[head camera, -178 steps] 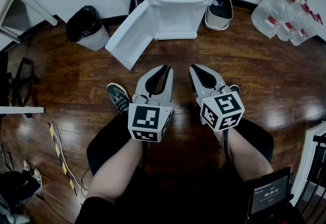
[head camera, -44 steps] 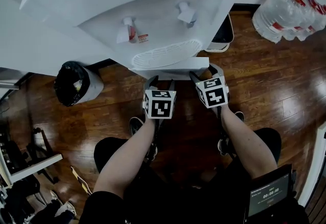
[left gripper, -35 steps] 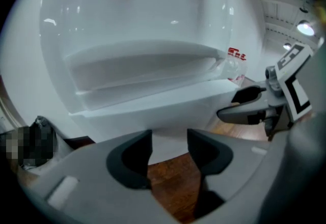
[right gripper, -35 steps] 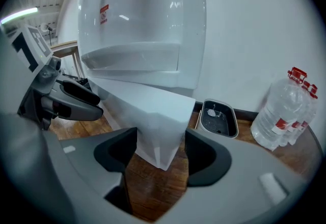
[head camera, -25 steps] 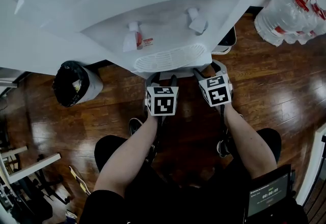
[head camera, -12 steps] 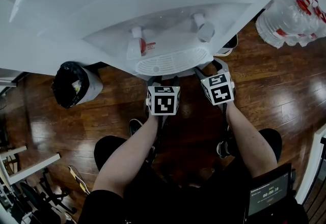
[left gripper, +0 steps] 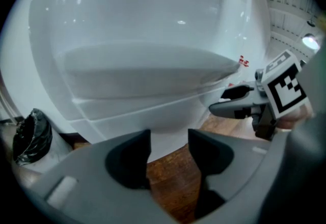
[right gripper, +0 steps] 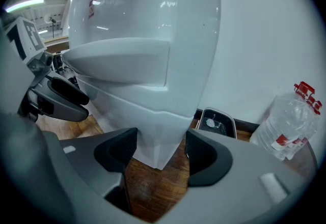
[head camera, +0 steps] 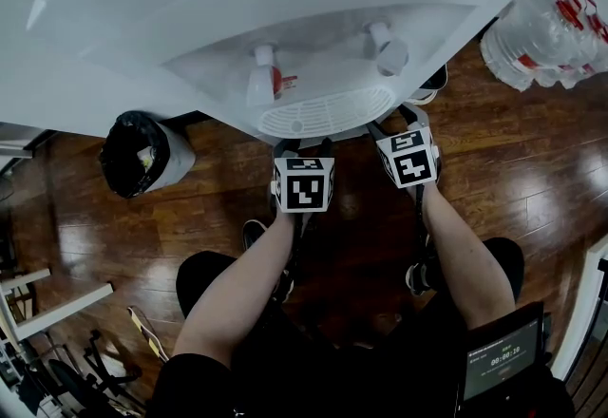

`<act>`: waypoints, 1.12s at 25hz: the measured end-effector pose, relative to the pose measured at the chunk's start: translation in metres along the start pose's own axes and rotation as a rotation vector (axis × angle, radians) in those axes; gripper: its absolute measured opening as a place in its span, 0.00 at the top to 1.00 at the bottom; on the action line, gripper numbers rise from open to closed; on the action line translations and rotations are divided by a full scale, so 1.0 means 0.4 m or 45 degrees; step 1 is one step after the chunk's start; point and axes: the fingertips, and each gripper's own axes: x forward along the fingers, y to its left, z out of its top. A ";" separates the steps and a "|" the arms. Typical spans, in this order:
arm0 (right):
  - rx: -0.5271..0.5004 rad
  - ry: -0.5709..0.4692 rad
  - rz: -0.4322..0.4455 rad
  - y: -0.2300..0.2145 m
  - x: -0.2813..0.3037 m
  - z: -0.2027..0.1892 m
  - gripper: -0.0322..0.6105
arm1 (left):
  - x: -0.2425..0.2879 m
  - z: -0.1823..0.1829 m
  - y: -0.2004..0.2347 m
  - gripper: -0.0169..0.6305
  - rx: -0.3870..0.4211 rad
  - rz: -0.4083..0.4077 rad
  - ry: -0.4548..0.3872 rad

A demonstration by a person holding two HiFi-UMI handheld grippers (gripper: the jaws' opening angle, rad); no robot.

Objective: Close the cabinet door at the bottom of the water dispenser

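The white water dispenser (head camera: 313,36) fills the top of the head view, and its drip tray (head camera: 323,112) overhangs both grippers. The cabinet door is hidden there. In the left gripper view the lower cabinet front (left gripper: 168,126) looks flat, with no door standing out. The right gripper view shows its lower corner (right gripper: 153,136) reaching the wood floor. My left gripper (head camera: 307,148) (left gripper: 169,139) is open and empty, just in front of that cabinet. My right gripper (head camera: 397,122) (right gripper: 160,141) is beside it, also open and empty, and neither visibly touches the cabinet.
A black-bagged bin (head camera: 142,160) stands left of the dispenser. A small white bin (right gripper: 216,122) sits right of it by the wall. Large water bottles (head camera: 546,36) (right gripper: 288,116) lie at the far right. The person's shoe (head camera: 255,236) and a small screen (head camera: 499,364) are below.
The door that stood open to the left seven seconds ago no longer sticks out. Over the last second both grippers have stayed almost still, and the dispenser's top fills slightly more of the head view.
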 end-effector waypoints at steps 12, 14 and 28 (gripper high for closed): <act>0.013 -0.011 0.050 0.062 -0.099 0.003 0.70 | -0.069 0.006 -0.001 0.61 0.009 -0.053 0.001; -0.028 -0.066 0.081 0.088 -0.142 0.024 0.71 | -0.096 0.014 0.000 0.61 -0.016 -0.058 -0.036; 0.249 -0.457 0.188 0.172 -0.481 0.179 0.85 | -0.417 0.099 -0.170 0.90 -0.061 -0.166 -0.534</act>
